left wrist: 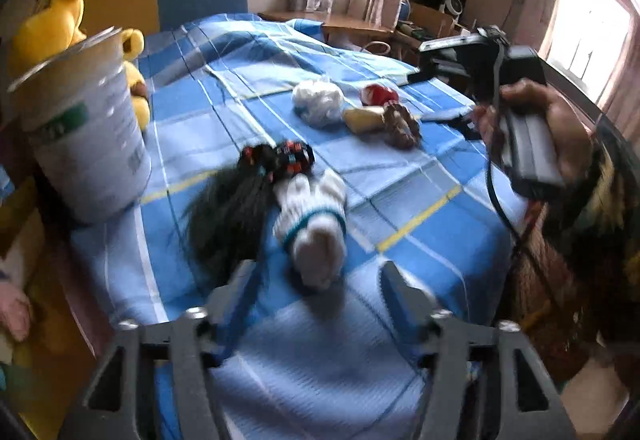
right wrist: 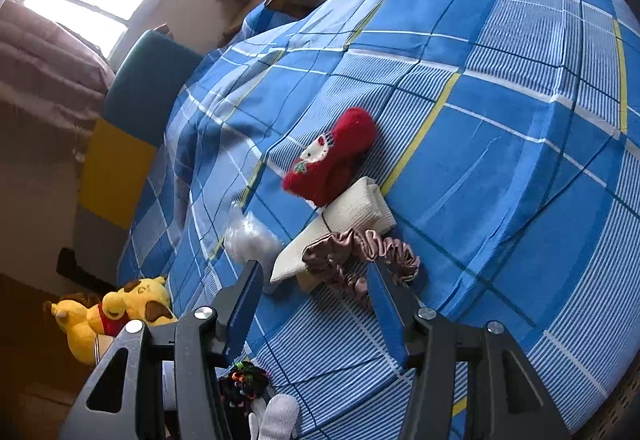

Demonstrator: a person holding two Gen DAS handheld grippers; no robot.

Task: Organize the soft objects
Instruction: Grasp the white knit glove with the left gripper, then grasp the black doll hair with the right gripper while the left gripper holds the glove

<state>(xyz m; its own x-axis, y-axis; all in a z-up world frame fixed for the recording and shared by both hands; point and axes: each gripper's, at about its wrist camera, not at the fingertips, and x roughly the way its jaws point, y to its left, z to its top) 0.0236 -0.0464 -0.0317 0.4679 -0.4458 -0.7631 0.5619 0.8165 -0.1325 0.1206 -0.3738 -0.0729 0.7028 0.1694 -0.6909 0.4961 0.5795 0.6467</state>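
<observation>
On the blue plaid bedspread (left wrist: 400,200), the soft items lie in two loose groups. Near the left gripper (left wrist: 316,280) rest a white sock with a teal band (left wrist: 316,224), a dark fringed piece (left wrist: 228,216) and a black patterned scrunchie (left wrist: 280,158), the three touching. Farther off sit a white bundle (left wrist: 318,100), a red sock (left wrist: 378,94), a cream sock (left wrist: 362,118) and a brown satin scrunchie (left wrist: 402,124). A white tub (left wrist: 86,128) stands at the bed's left edge, probably the receptacle, though that is a judgement.

Left gripper: jaws spread, nothing between the pads; the white sock lies just ahead of the tips, untouched. Right gripper (right wrist: 316,276): jaws partly spread above the brown satin scrunchie (right wrist: 360,252), which overlaps the cream sock (right wrist: 344,224); the right finger (right wrist: 386,300) covers part of it, and no pinch is evident. The hand holding it (left wrist: 536,132) shows in the left view.

Step in hand, as judged: the left gripper is lining up on the white sock. Recommendation: lower the fingers astride the sock's near toe end, keeping clear of the dark fringed piece beside it, so that only one item lifts. Close on the thick knit rather than the edge. The left view is blurred; fine contact cannot be confirmed.
</observation>
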